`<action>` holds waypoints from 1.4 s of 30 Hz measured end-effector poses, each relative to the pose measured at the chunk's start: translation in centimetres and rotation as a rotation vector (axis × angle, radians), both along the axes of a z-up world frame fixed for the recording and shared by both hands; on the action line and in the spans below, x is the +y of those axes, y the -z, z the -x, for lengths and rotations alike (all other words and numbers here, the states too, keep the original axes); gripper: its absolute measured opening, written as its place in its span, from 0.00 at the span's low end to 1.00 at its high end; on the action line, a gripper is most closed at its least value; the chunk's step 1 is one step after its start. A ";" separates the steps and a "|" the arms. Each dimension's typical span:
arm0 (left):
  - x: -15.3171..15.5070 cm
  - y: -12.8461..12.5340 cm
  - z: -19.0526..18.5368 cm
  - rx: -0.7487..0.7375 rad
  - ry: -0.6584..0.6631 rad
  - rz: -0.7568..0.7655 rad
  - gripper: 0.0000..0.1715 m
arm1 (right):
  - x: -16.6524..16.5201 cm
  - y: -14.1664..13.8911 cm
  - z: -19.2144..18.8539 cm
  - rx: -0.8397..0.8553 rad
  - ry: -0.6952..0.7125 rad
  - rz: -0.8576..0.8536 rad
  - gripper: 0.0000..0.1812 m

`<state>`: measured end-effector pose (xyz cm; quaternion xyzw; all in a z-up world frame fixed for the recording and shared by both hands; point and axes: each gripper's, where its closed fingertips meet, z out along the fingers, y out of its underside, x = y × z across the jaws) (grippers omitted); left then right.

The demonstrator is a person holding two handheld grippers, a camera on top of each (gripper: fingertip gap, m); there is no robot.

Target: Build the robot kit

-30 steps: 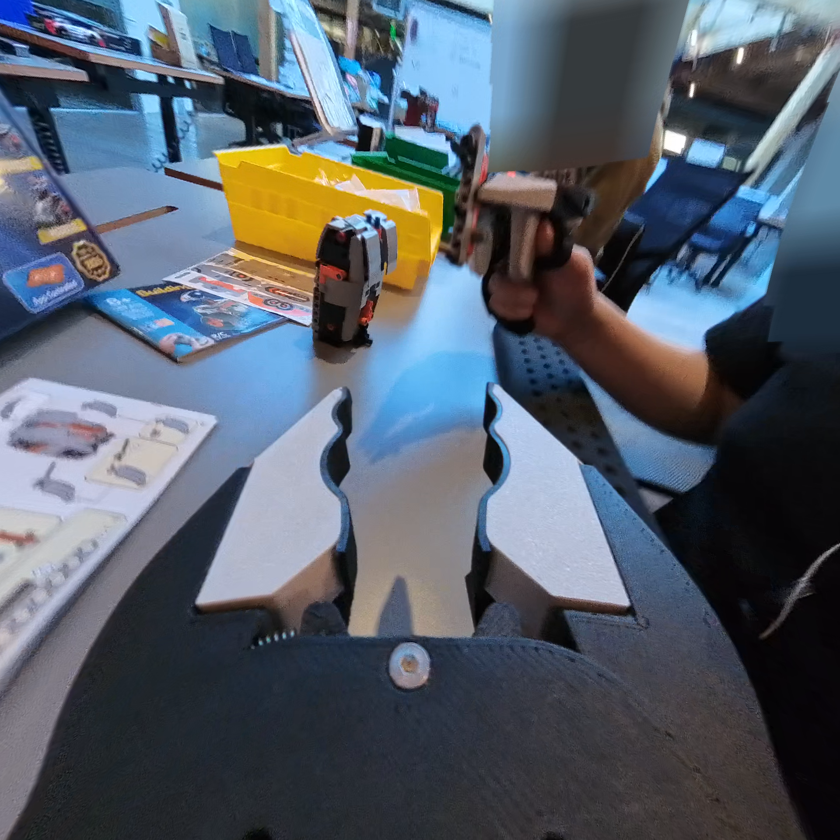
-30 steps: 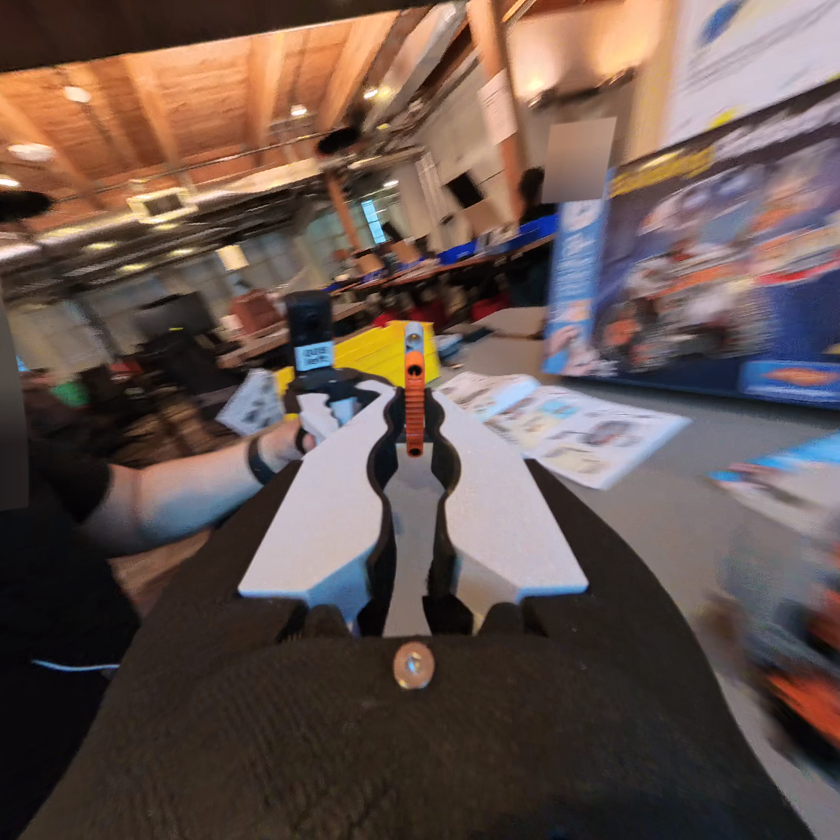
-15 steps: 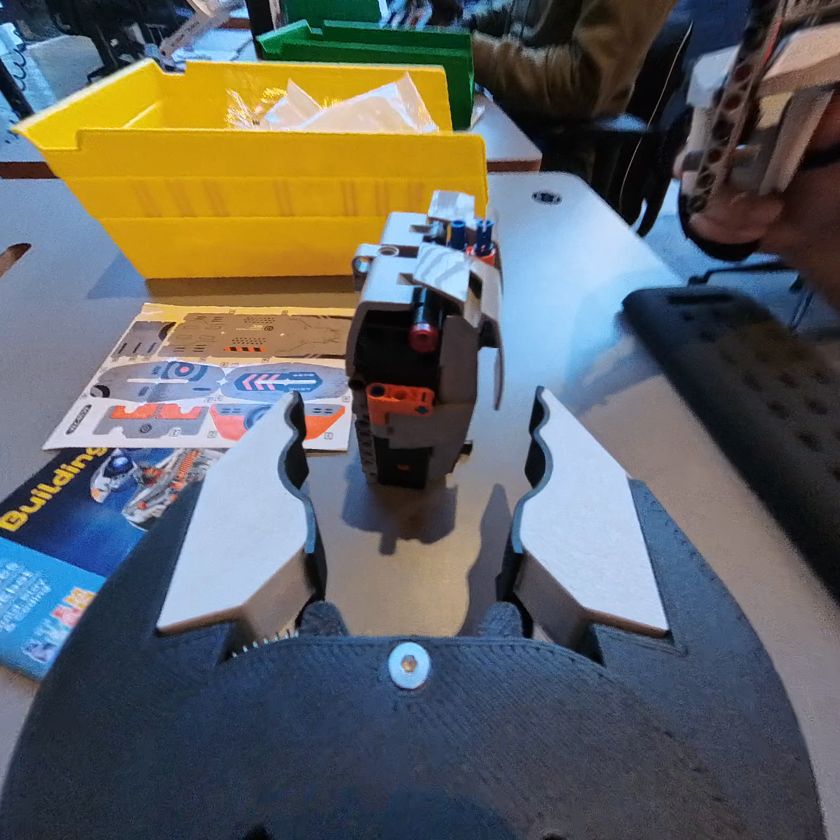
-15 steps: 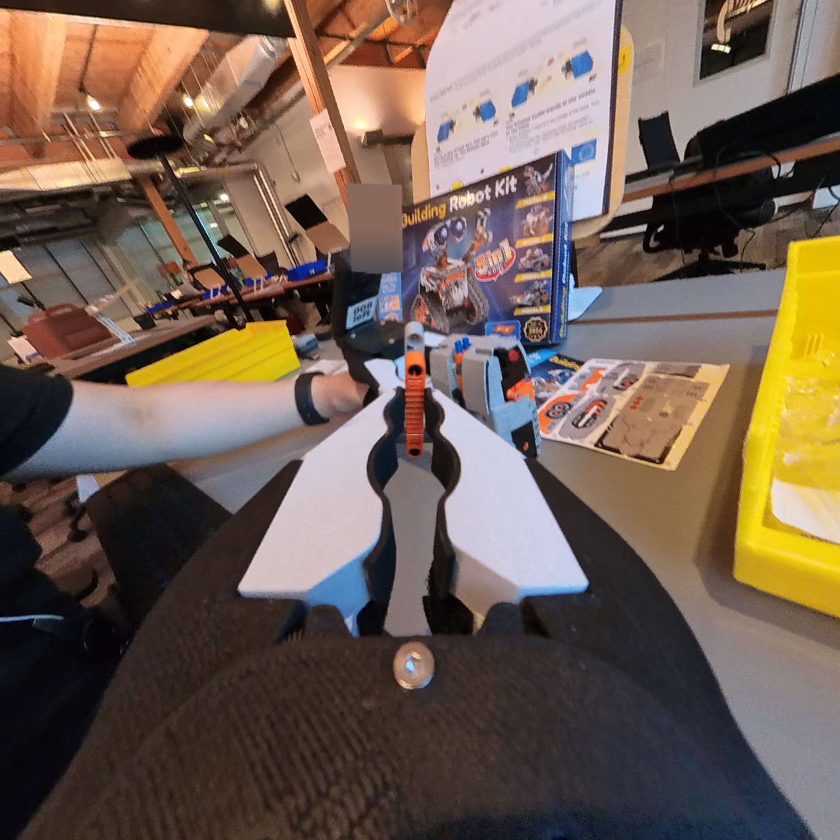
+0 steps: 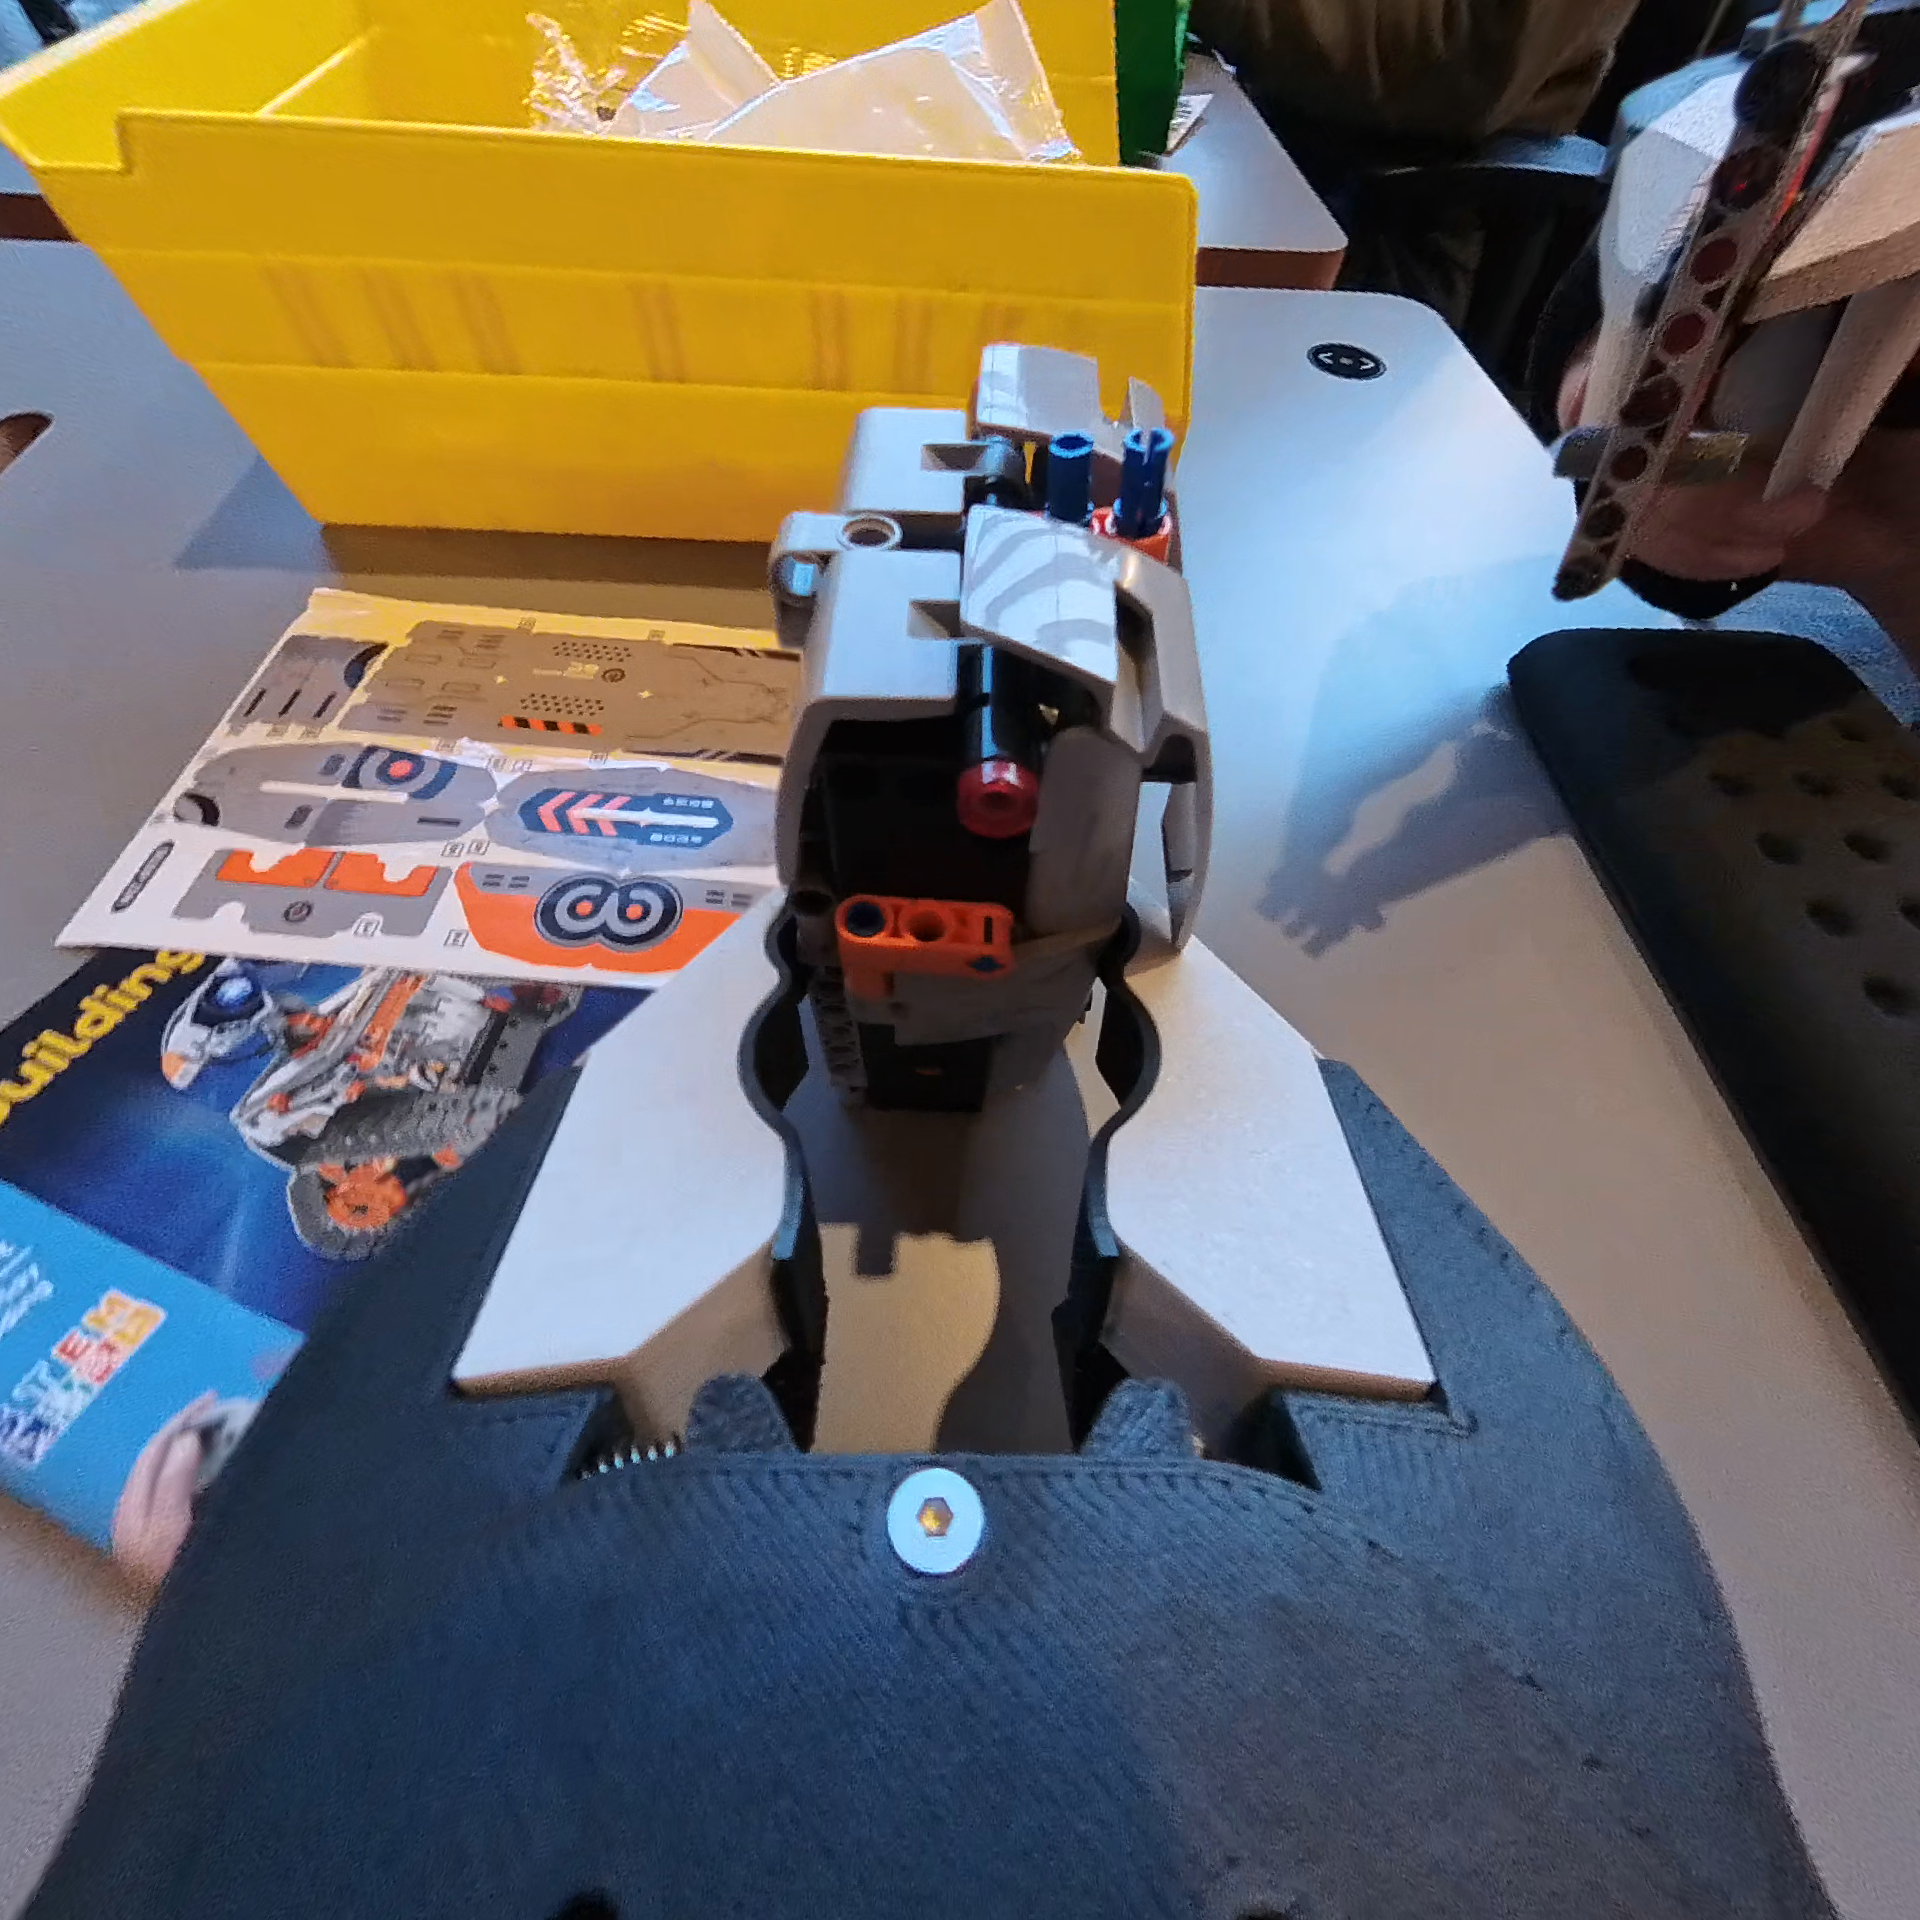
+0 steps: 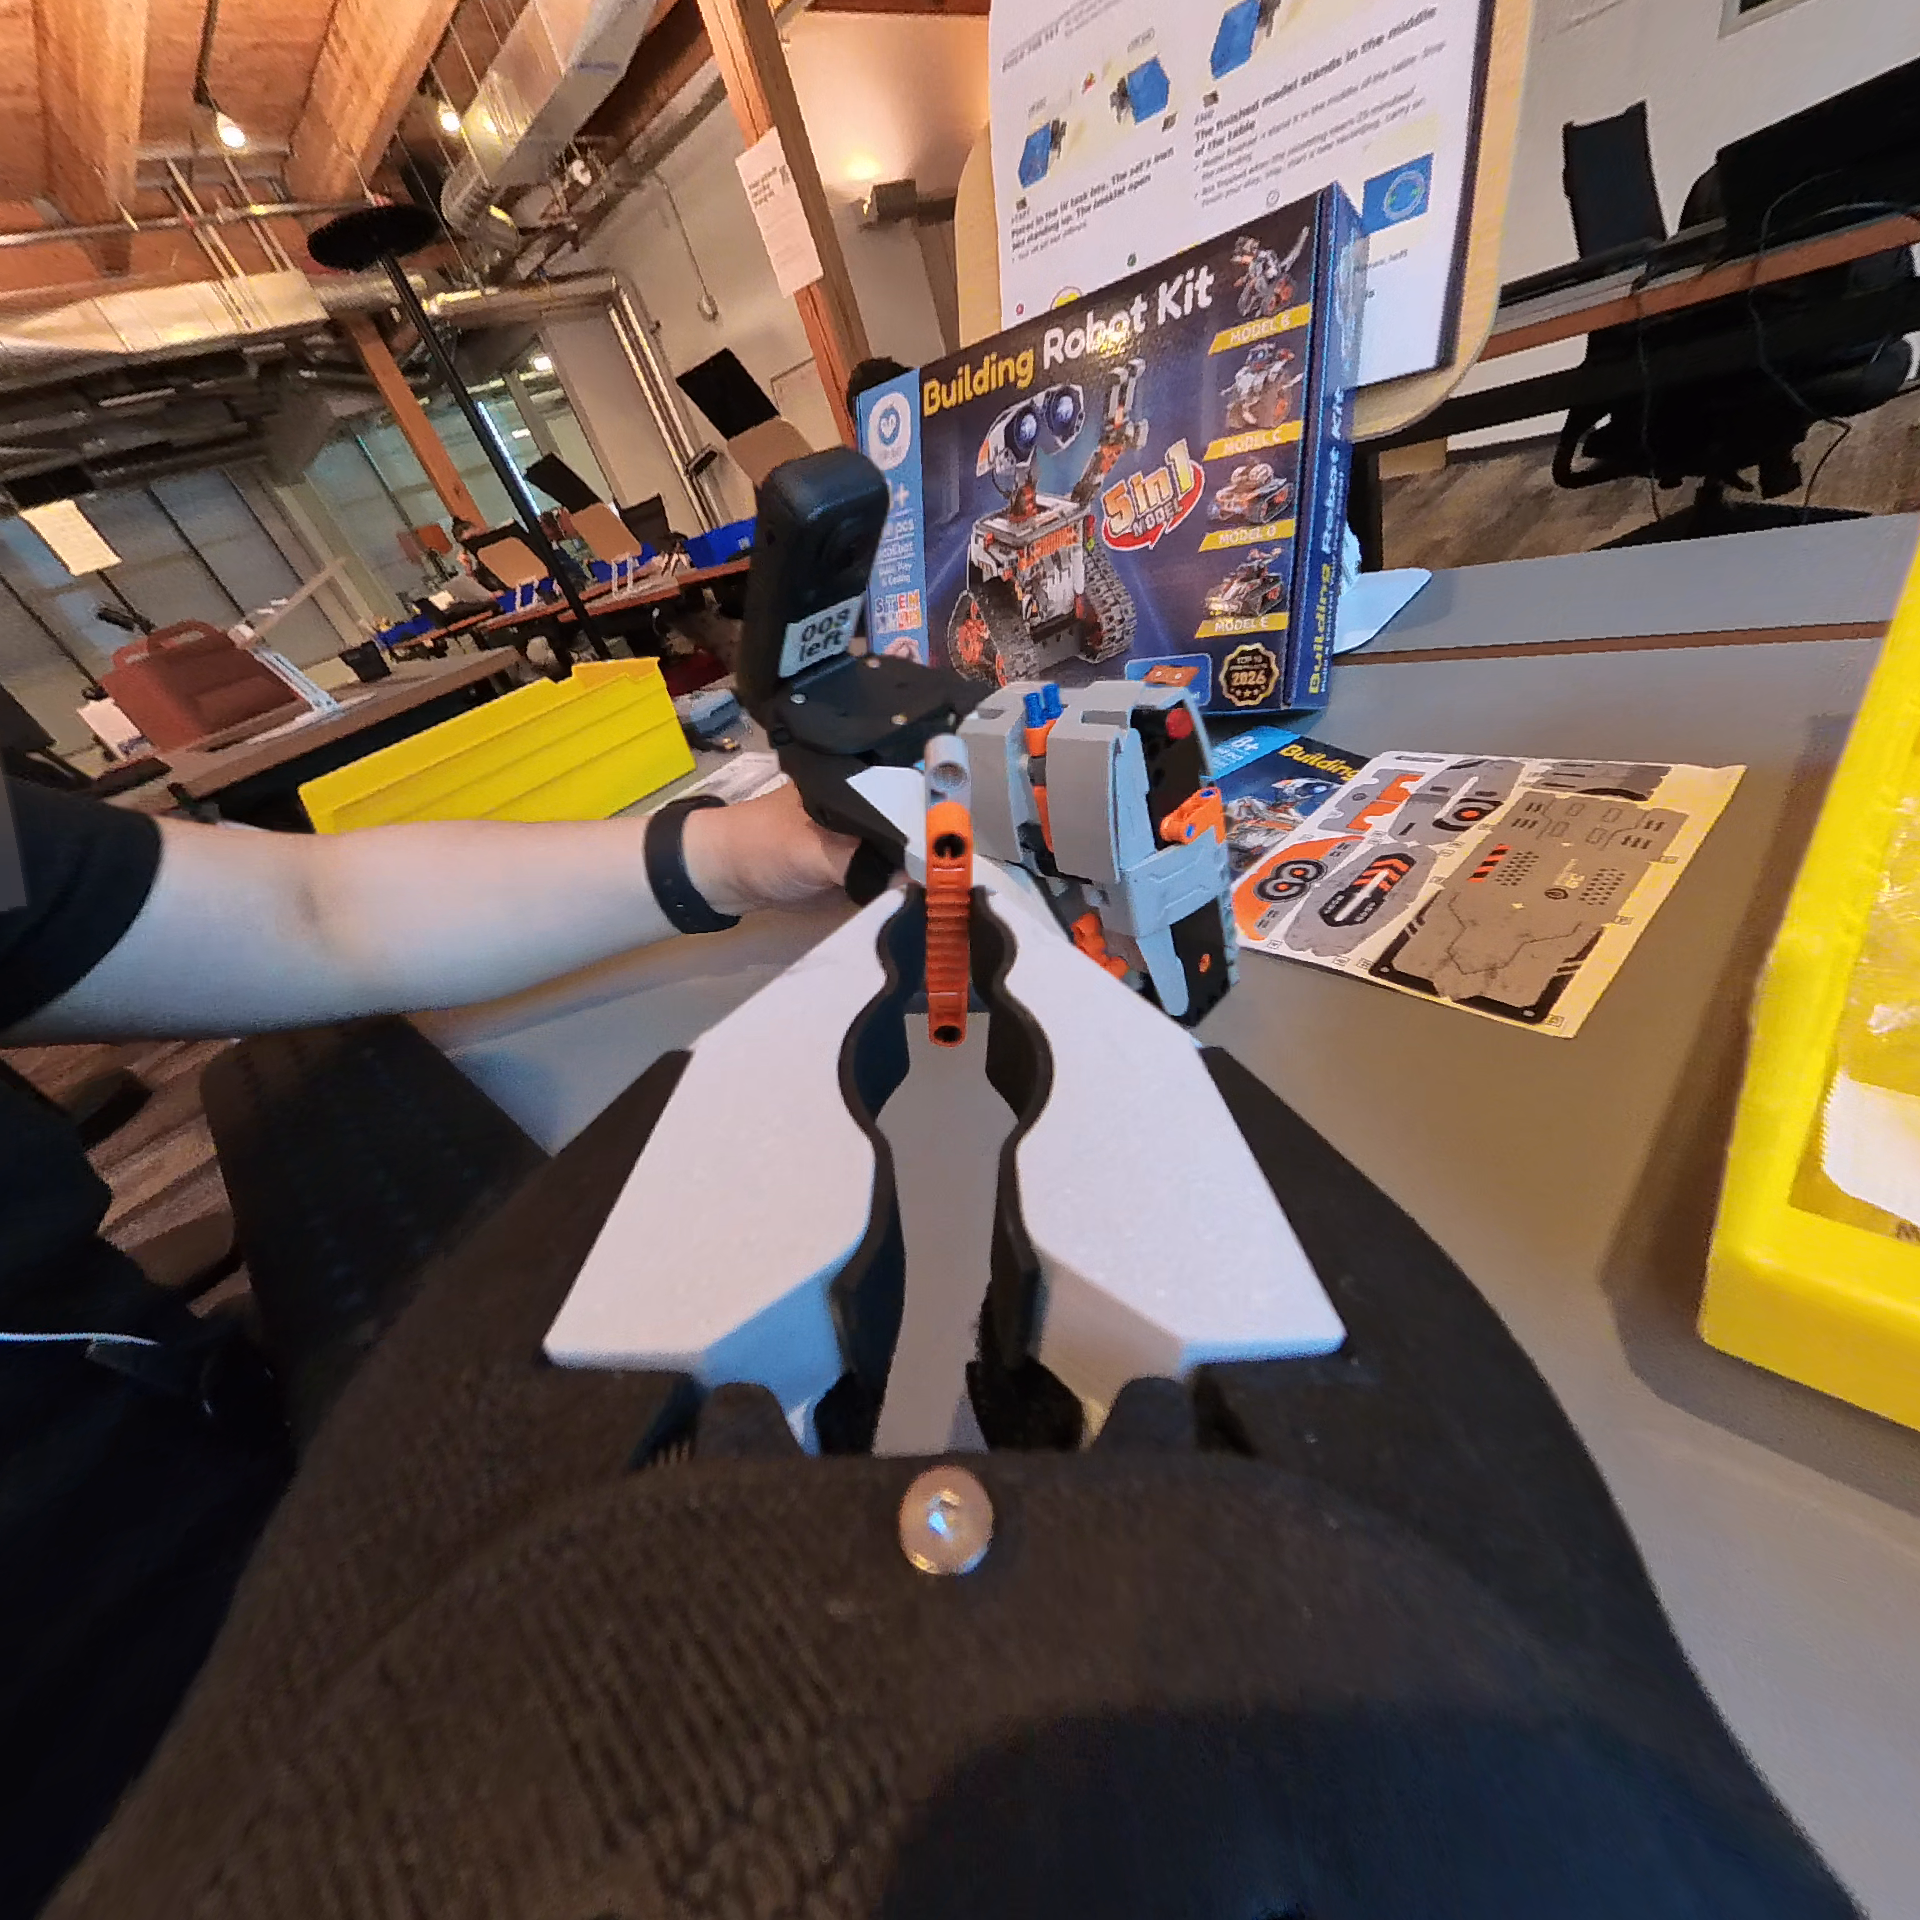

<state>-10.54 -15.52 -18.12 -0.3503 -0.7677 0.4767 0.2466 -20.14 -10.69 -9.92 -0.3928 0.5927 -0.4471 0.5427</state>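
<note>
A grey, black and orange brick-built model is seen standing upright on the grey bench, its lower part flanked by the two fingers of the left hand-held gripper. The jaws are closed in against the model's base, though whether they are firmly clamped or merely touching cannot be told for certain; in the right wrist view the model appears tilted, which suggests it is held. A long perforated beam with an orange and grey end is pinched between the closed fingers of the right hand-held gripper and is held in the air just beside the model, not yet joined to it. In the left wrist view the same beam is seen hanging well to the model's right. A sticker sheet and a blue booklet lie flat to the left of the model, and a yellow bin holding clear plastic bags stands behind them. A blue kit box is stood upright at the far edge of the bench. The model looks partly assembled, with pins and open holes exposed at its top.
</note>
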 end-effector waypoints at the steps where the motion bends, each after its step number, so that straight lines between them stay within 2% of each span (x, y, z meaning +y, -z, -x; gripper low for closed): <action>1: 0.2 0.0 -0.3 -0.001 -0.019 -0.009 0.31 | 0.0 0.0 -0.3 0.007 -0.005 0.004 0.04; 5: 1.9 0.0 -2.7 0.005 -0.111 -0.055 0.31 | 0.3 -0.3 -1.7 0.004 -0.035 -0.006 0.04; 8: 4.1 0.1 -5.8 -0.003 -0.210 -0.063 0.31 | 1.0 -0.4 -3.3 0.010 -0.072 -0.006 0.04; 14: 12.9 0.1 -14.4 -0.018 -0.438 -0.099 0.31 | 3.2 -0.9 -6.9 0.026 -0.193 -0.008 0.04; 19: 20.9 0.2 -22.8 -0.030 -0.702 -0.091 0.31 | 5.2 -0.4 -10.7 0.067 -0.280 -0.001 0.04; 24: 26.0 0.2 -29.1 0.016 -0.925 -0.079 0.31 | 7.5 0.9 -14.8 0.119 -0.356 -0.040 0.04; 27: 27.5 0.1 -31.1 0.028 -1.006 -0.065 0.31 | 8.8 1.9 -17.0 0.156 -0.400 -0.083 0.04; 32: 27.4 0.0 -31.0 0.083 -0.997 -0.039 0.32 | 10.4 3.9 -19.8 0.239 -0.443 -0.136 0.04; 36: 26.8 0.1 -30.3 0.056 -0.971 -0.034 0.32 | 11.0 5.4 -21.4 0.300 -0.446 -0.171 0.04; 42: 26.7 0.8 -29.9 0.054 -0.970 -0.076 0.34 | 10.5 6.8 -23.0 0.350 -0.434 -0.300 0.04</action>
